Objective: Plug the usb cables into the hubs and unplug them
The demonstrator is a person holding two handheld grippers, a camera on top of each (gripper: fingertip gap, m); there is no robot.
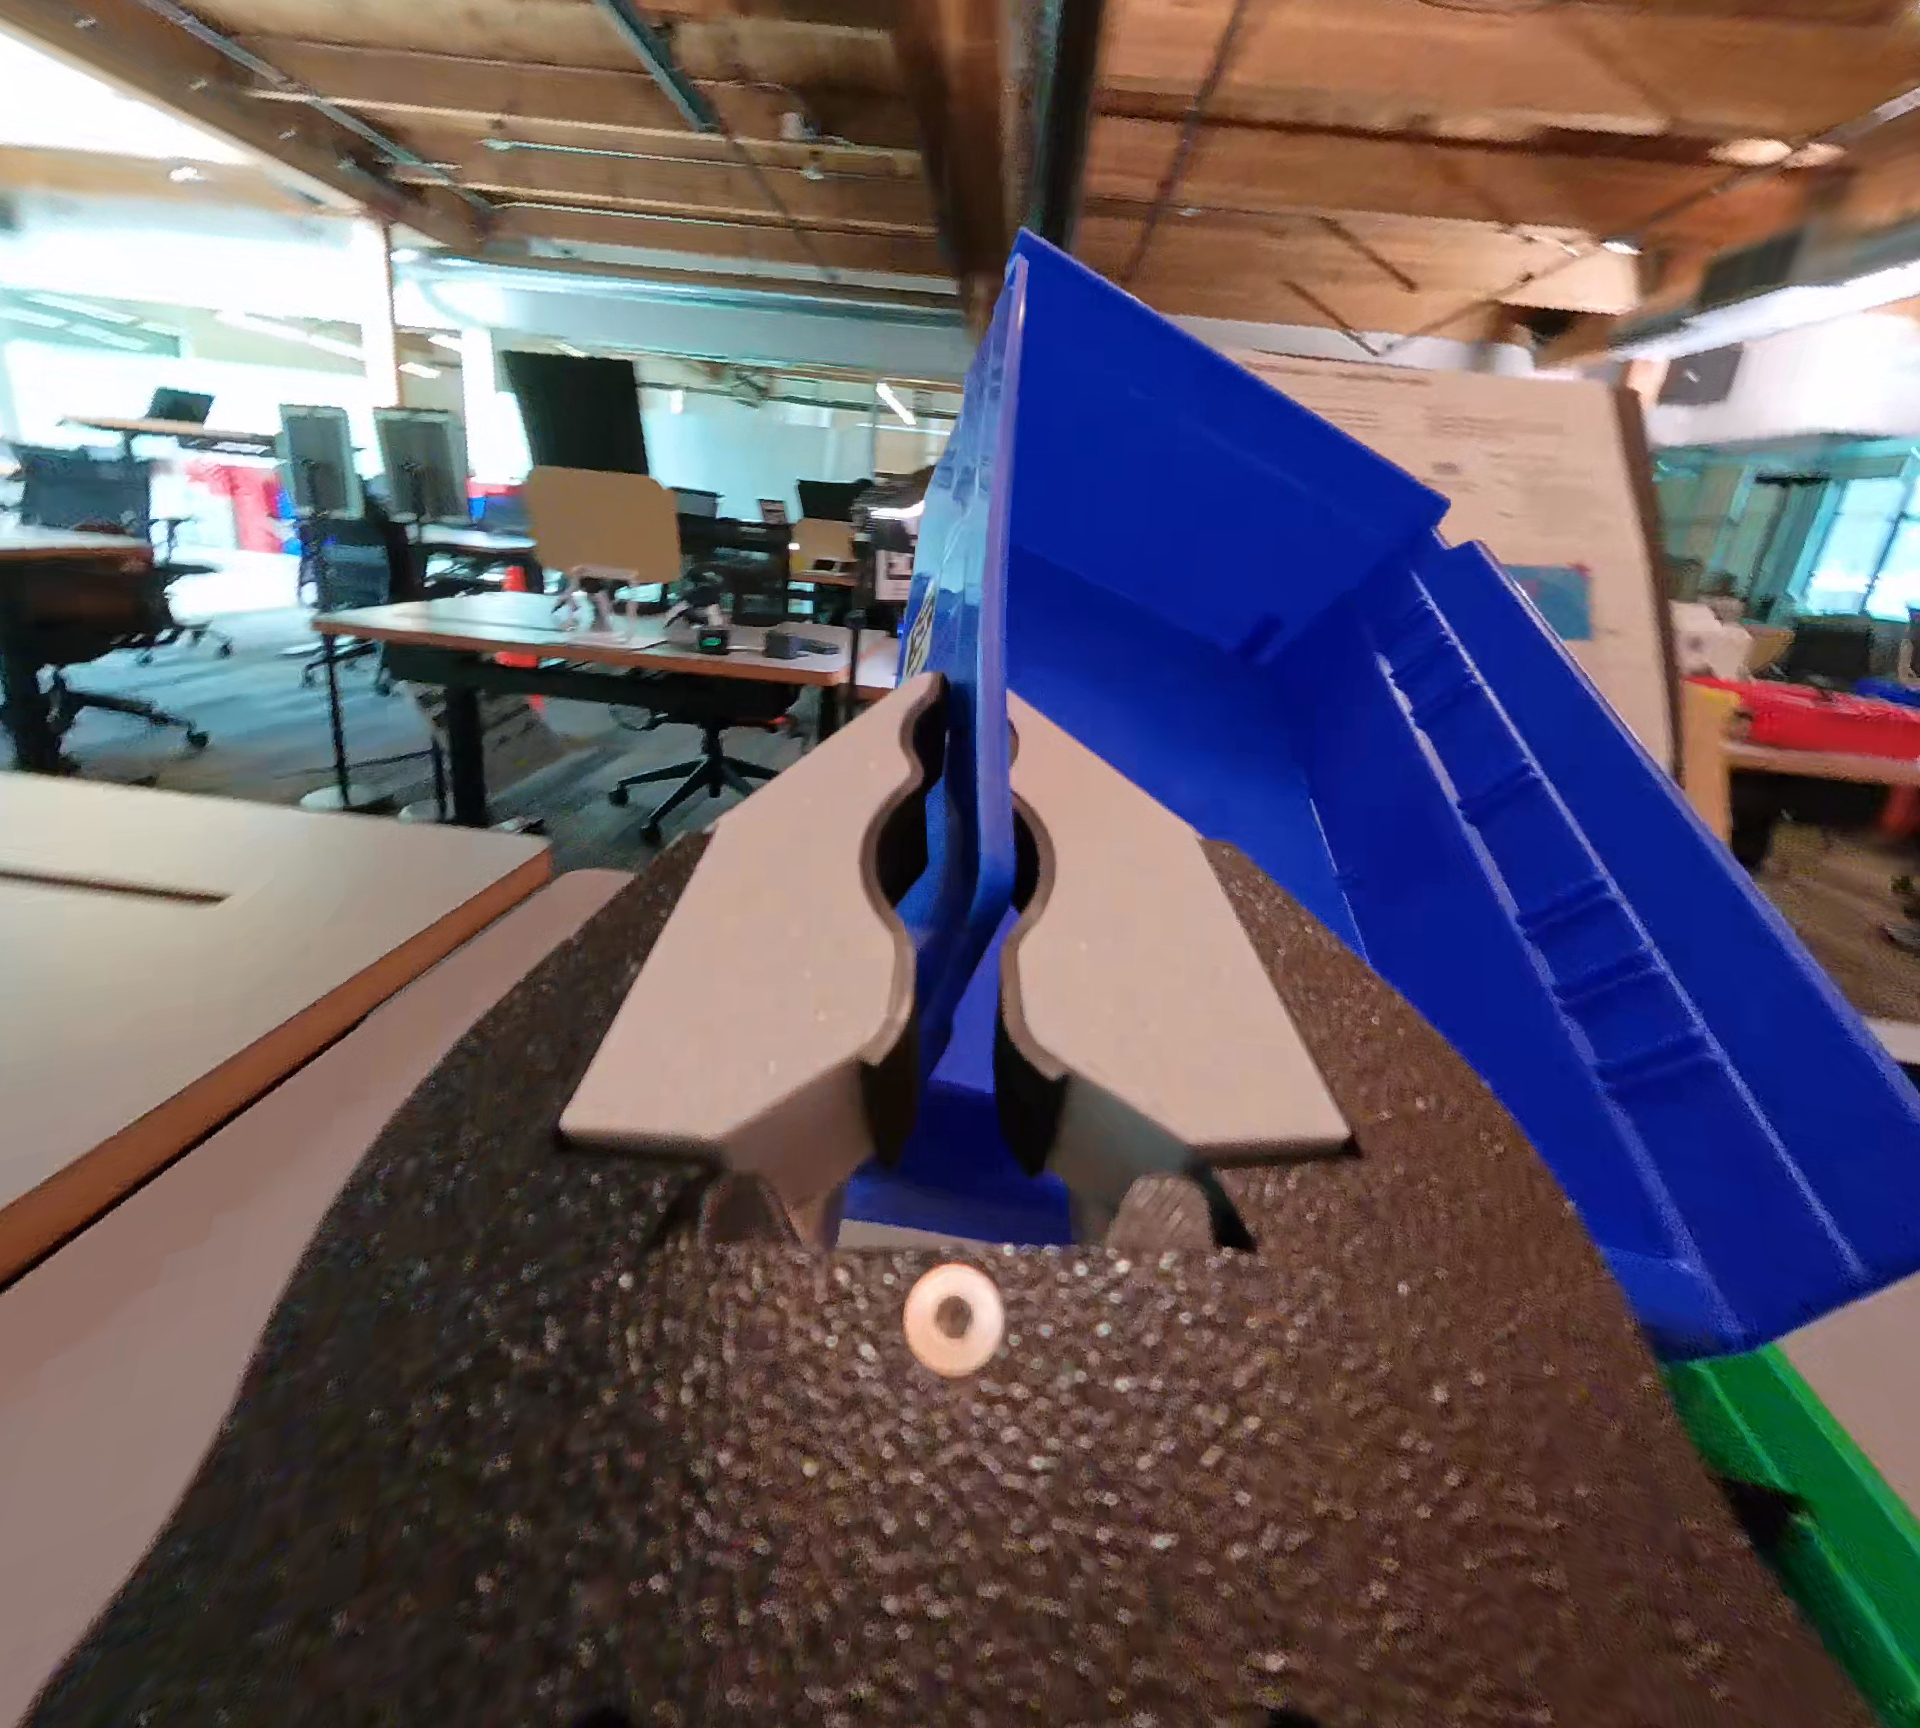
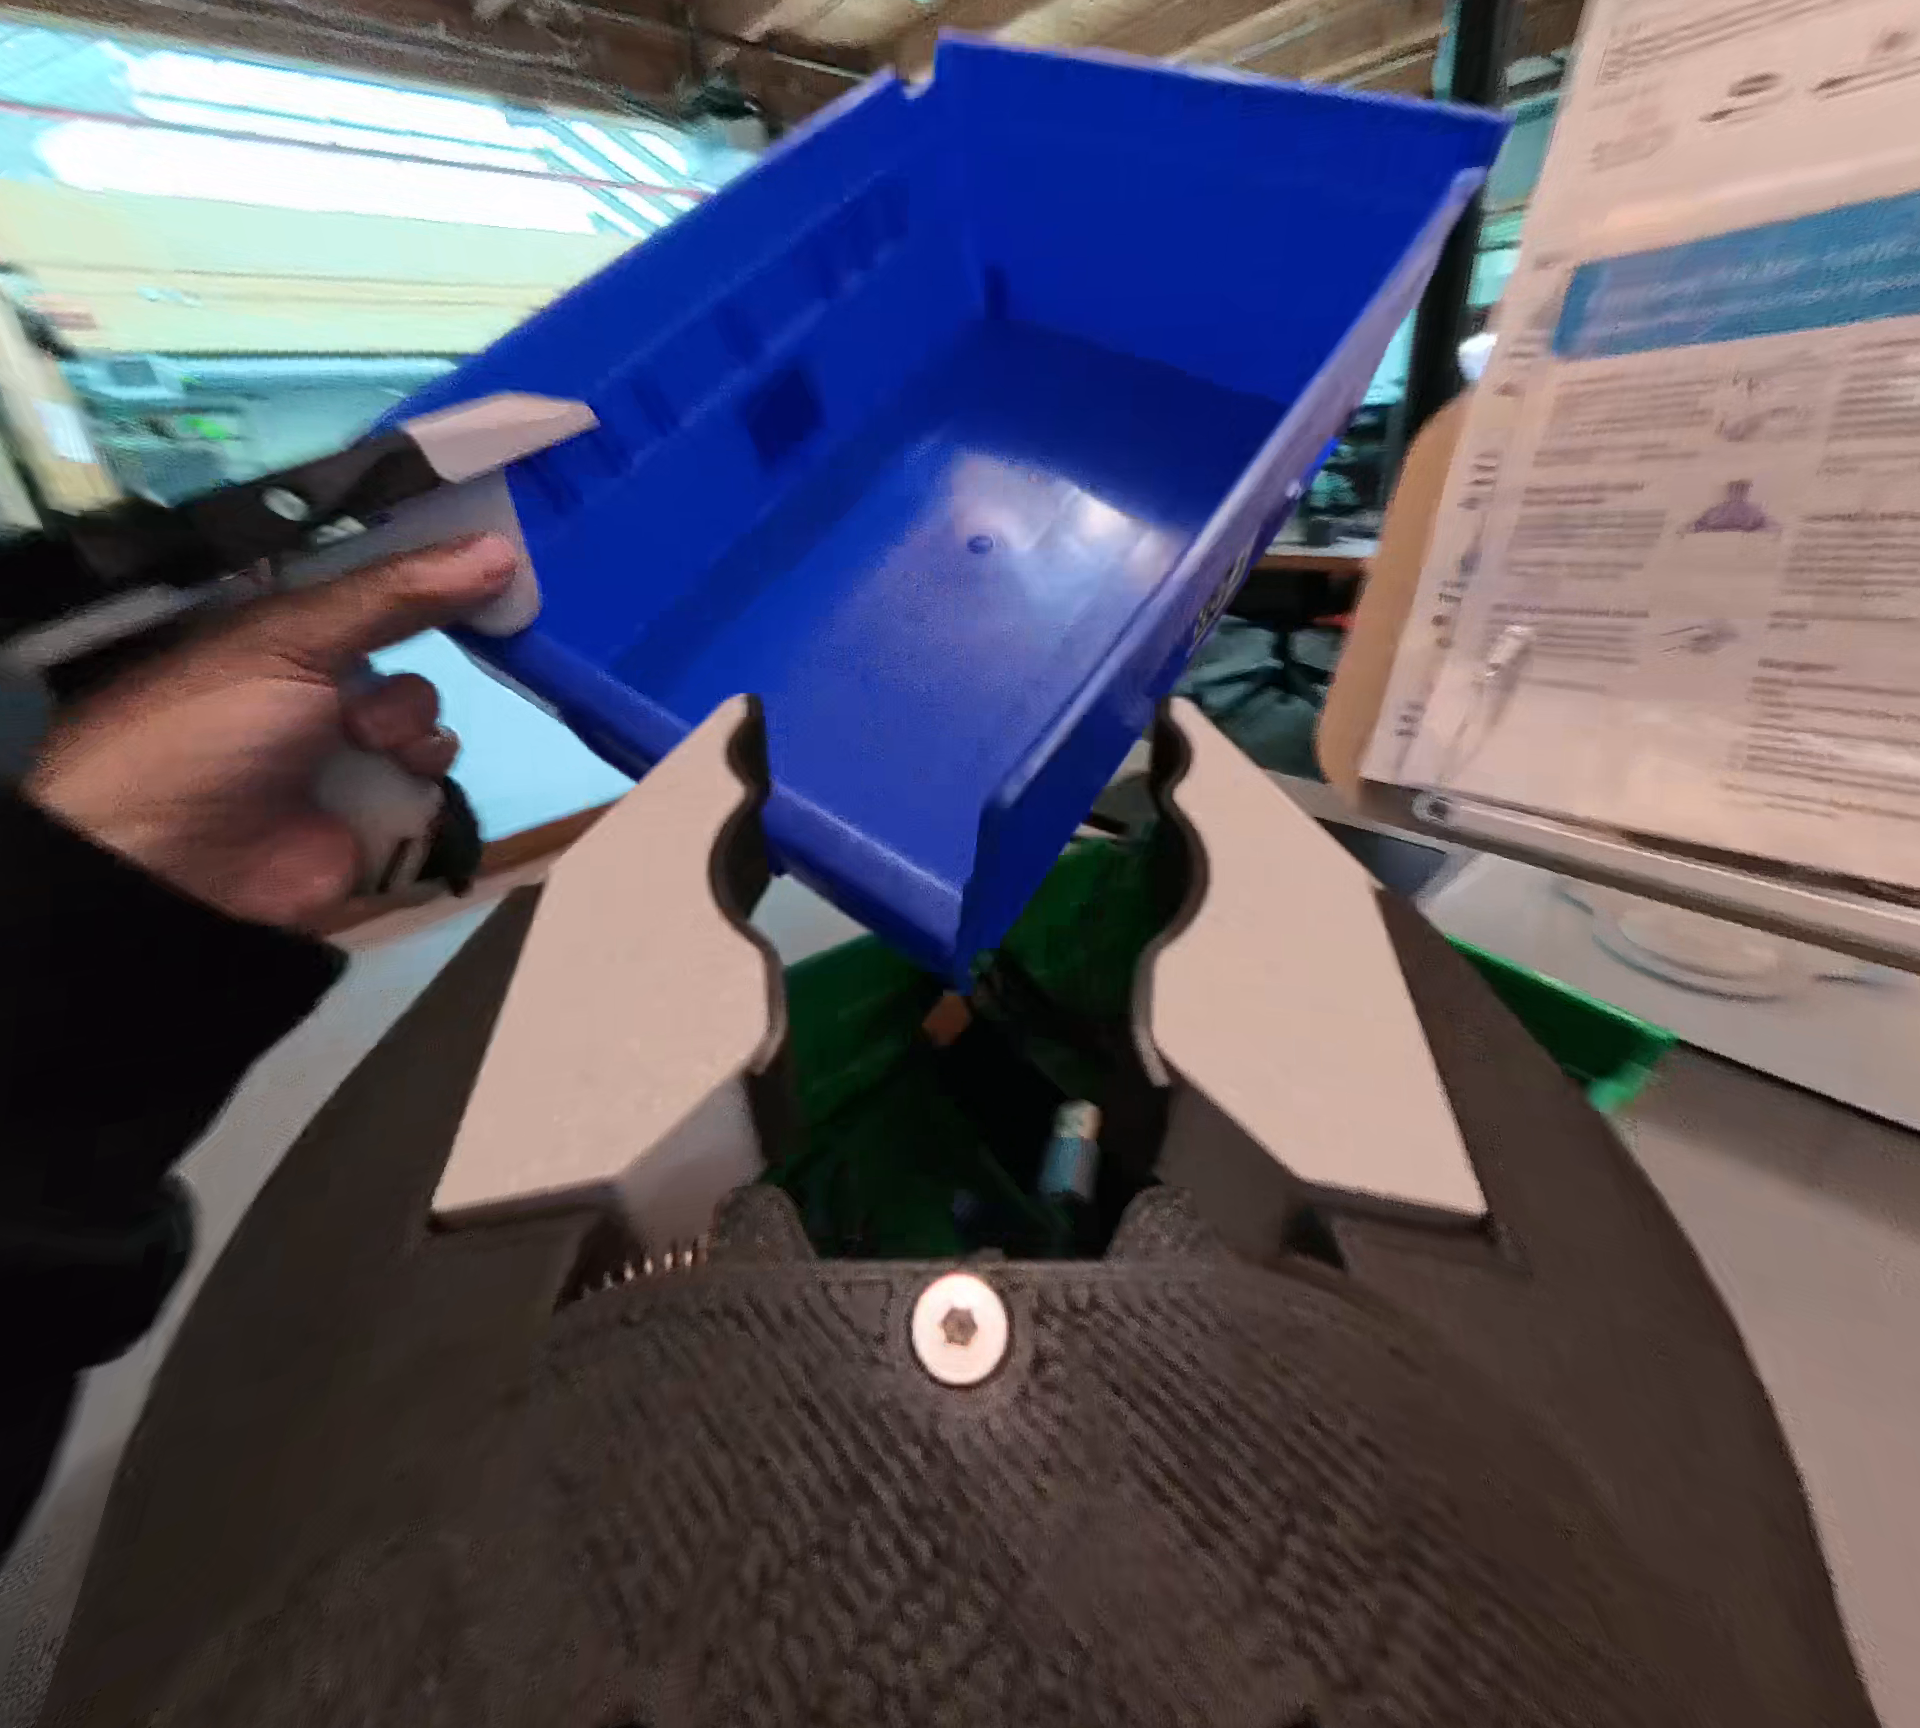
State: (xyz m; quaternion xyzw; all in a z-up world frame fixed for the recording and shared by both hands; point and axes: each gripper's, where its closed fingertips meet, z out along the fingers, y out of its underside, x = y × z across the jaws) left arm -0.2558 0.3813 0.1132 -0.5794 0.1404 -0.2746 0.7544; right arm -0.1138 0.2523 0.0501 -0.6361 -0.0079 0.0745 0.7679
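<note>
Left gripper [image 1: 977, 847] clamps tipped blue bin [image 2: 935, 452] above green bin [image 2: 1558, 1024]

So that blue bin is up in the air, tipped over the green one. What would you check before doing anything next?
1. Left gripper shut on the blue bin wall: ok.
2. Blue bin emptied: ok, its inside shows bare.
3. Blue bin tilted above the green bin: ok.
4. Items landed in the green bin: ok, some lie there, though what they are is unclear.
5. Right gripper free to work: ok, open and holding nothing.
6. USB hubs in sight: cannot tell.
</note>
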